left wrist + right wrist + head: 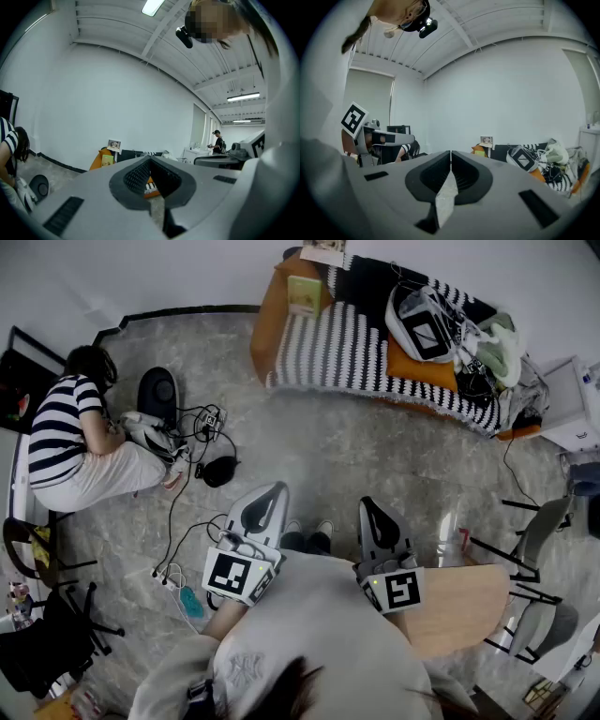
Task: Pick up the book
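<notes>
A grey marbled floor [375, 442] stretches between the person's feet and a sofa [267, 329] with orange upholstery that stands against the far wall. A black-and-white striped blanket [352, 348] is draped over the sofa. A white-and-black bag [424, 324], an orange cushion [417, 364] and a heap of pale clothes [497, 348] are piled toward its right end. Off to the left a person in a striped shirt [58, 427] sits on the floor among black cables [192, 418] and a black round device [157, 390], well apart from the sofa. At the right a wooden table [464, 601] juts in just beside the right gripper [368, 507], with grey chairs [539, 535] beyond it. The book [302, 294] is at the sofa's left end, on the orange part beside the blanket's edge and just below a small picture card [323, 251]. It is thin, with a pale yellow-green cover, and seems propped upright there. The left gripper [277, 491] and the right one are both held close to the person's body, far from the book, and point toward the sofa. Each has its fingertips pressed together with nothing between them.
</notes>
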